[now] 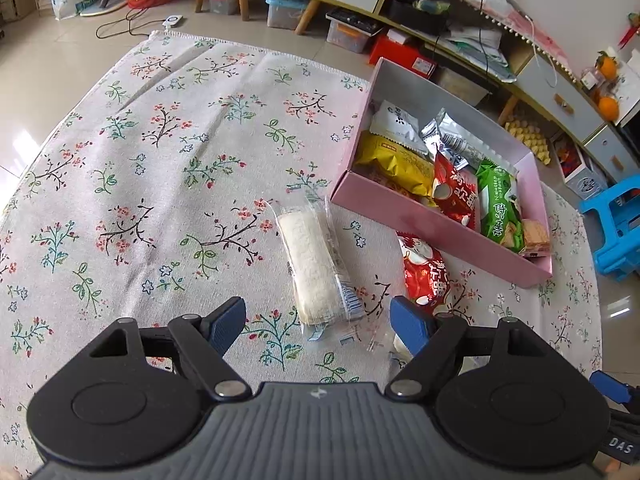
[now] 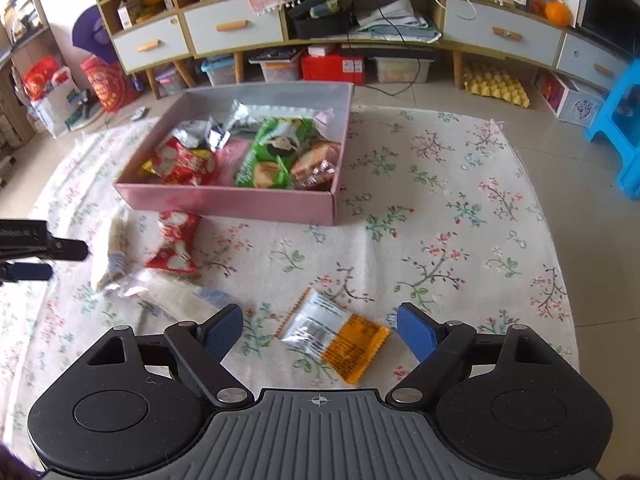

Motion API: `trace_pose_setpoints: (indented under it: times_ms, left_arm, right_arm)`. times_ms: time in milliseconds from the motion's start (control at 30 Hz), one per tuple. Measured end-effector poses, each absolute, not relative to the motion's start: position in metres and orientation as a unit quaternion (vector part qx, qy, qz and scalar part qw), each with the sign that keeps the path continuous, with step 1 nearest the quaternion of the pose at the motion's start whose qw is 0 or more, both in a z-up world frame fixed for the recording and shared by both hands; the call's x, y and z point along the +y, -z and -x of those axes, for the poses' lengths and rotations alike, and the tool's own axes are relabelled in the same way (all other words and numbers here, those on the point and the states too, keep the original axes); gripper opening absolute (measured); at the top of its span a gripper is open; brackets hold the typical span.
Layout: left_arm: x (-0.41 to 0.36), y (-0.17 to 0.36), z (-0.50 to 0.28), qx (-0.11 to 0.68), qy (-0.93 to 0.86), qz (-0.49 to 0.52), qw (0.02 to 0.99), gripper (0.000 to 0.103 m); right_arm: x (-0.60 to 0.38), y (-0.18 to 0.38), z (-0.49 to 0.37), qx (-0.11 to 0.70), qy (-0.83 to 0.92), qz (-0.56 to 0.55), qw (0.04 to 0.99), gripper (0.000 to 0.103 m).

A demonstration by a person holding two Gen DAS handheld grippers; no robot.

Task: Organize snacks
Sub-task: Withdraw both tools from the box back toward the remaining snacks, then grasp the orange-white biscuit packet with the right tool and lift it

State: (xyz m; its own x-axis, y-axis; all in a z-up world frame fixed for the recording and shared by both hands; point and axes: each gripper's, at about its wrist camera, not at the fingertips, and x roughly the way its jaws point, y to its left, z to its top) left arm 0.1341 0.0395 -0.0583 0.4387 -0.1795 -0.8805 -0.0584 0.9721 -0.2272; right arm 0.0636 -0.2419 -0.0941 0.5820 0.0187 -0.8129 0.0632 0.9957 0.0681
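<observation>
left gripper (image 1: 318,320) jaws wide, empty, over clear-wrapped white cake (image 1: 316,264) on floral cloth (image 1: 160,160) | right gripper (image 2: 320,330) jaws wide, empty, over orange packet (image 2: 336,340) | pink box (image 2: 224,200) part-filled, red packet (image 2: 176,244) just beside it

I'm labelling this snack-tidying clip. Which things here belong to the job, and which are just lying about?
Part of the job:
- pink box, partly filled with snacks
- clear-wrapped white cake
- red packet on the cloth
- orange and clear packet
- left gripper and right gripper, both open

Just lying about:
- blue stool
- oranges
- yellow egg tray
</observation>
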Motion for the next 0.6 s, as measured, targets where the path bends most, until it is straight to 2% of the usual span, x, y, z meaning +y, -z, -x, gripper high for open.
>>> trace_pose_setpoints:
  times_ms: [600]
  left_arm:
    - [0.029,0.06,-0.136,0.531,0.047,0.105,0.84,0.077]
  right_arm:
    - [-0.251,0.107,-0.069,0.476,0.019,-0.023,0.879,0.086]
